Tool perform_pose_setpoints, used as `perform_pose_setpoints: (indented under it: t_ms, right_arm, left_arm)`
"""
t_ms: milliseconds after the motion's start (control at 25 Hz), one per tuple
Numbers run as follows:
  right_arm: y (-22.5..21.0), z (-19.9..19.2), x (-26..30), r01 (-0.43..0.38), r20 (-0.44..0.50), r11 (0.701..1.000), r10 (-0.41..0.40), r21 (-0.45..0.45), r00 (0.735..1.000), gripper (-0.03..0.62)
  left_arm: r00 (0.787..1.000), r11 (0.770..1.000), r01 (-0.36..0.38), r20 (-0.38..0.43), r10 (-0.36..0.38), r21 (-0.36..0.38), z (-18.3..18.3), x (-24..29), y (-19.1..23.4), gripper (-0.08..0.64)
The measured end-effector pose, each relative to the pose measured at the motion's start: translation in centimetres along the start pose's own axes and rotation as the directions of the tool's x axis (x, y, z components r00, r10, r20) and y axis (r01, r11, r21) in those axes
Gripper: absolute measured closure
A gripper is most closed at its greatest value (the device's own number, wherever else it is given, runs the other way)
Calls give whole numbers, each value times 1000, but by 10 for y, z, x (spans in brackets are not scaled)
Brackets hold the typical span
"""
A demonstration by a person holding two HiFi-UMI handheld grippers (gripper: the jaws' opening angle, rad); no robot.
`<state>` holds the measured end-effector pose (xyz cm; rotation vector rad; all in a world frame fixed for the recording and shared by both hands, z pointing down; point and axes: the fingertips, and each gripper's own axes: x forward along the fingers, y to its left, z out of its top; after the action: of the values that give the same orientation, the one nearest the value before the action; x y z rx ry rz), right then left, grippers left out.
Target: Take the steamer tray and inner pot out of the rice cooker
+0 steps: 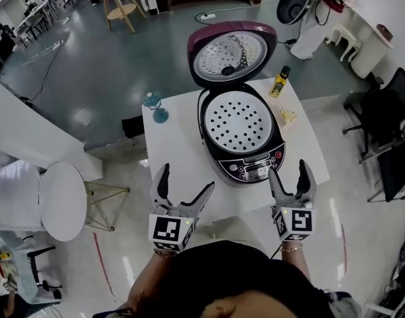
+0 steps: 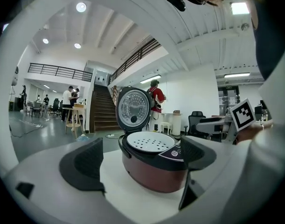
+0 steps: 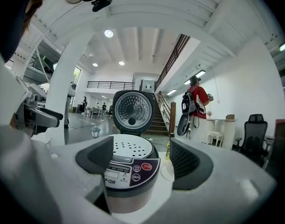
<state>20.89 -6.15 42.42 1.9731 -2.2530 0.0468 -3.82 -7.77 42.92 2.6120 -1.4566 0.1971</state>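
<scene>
A maroon rice cooker [image 1: 242,159] stands on the white table [image 1: 179,158] with its lid [image 1: 232,53] swung up and back. A white perforated steamer tray [image 1: 239,121] sits in its mouth and hides the inner pot. My left gripper [image 1: 184,189] hangs open at the table's near edge, left of the cooker. My right gripper [image 1: 289,177] is open by the cooker's front right corner. The left gripper view has the cooker [image 2: 151,164] between open jaws [image 2: 140,164]. In the right gripper view the control panel [image 3: 128,169] and tray [image 3: 130,147] lie ahead of open jaws [image 3: 142,164].
A yellow bottle [image 1: 280,81] and a small snack plate [image 1: 286,116] sit on the table right of the cooker. A teal glass ornament [image 1: 156,106] stands at the table's far left corner. A round white stool [image 1: 61,201] is at left, black chairs [image 1: 391,121] at right.
</scene>
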Motion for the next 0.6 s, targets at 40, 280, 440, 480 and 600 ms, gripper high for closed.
perform_pose_setpoints:
  t_ms: [40,280,440,480,600]
  right_arm:
    - [-5,2,7,-5,-7,1000,5,-7,1000,225]
    - [-27,5,55,-52,-78,998,48,-40,996,225]
    - [-37,7,86,-114,-107,992,107,-60,989,225]
    - [-38,5,94,-135,-130,988,124,-81,984,225]
    - [-35,2,121,-244,-253,945,187,-216,949,225]
  left_arm:
    - [1000,1000,-3,-4,3,2,3,7,1,48]
    - [997,1000,-13,-72,11,-23,4,50,-1,48]
    - [989,999,47,-144,-44,20,4,86,-9,48]
    - [985,998,54,-164,-46,45,4,95,-10,48]
    - [958,982,74,-285,-21,176,-1,119,-6,48]
